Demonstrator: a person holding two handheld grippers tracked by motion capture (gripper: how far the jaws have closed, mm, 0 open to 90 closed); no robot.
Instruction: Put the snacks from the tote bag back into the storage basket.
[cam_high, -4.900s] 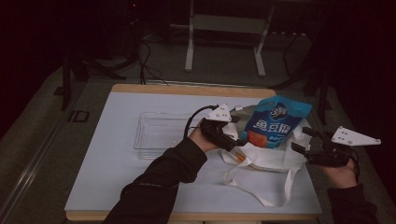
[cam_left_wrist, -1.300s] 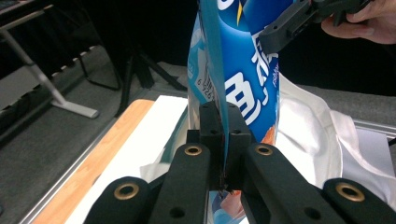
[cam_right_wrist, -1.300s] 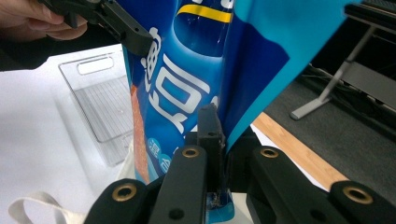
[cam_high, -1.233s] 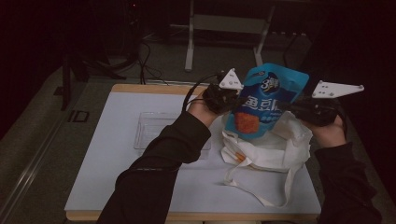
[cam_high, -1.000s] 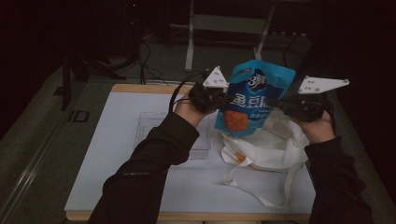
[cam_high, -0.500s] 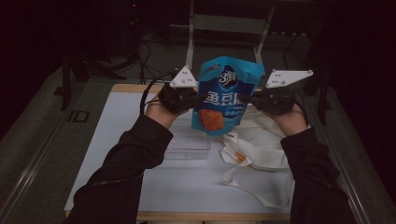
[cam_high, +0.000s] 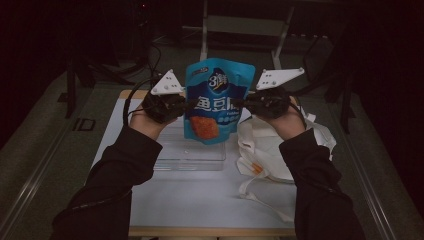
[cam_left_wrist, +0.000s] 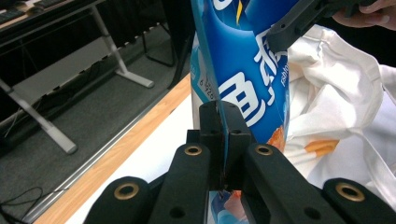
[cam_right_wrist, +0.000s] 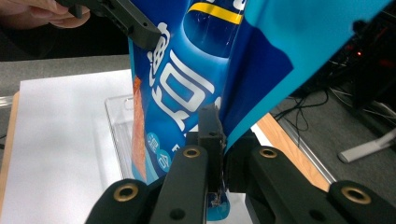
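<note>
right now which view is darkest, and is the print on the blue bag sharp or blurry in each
The high view is darkest: dim room, black surroundings, yet the blue bag reads clearly, held over the pale table. The left gripper view is brighter, with the bag's print crisp just beyond the left gripper. The right gripper view is bright too, print legible, though the nearest jaw parts of the right gripper look slightly soft.

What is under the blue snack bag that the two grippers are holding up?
Under the blue snack bag, held up by the left gripper and right gripper, lies a clear plastic tray on the white table. The bag covers the tray's far part.
</note>
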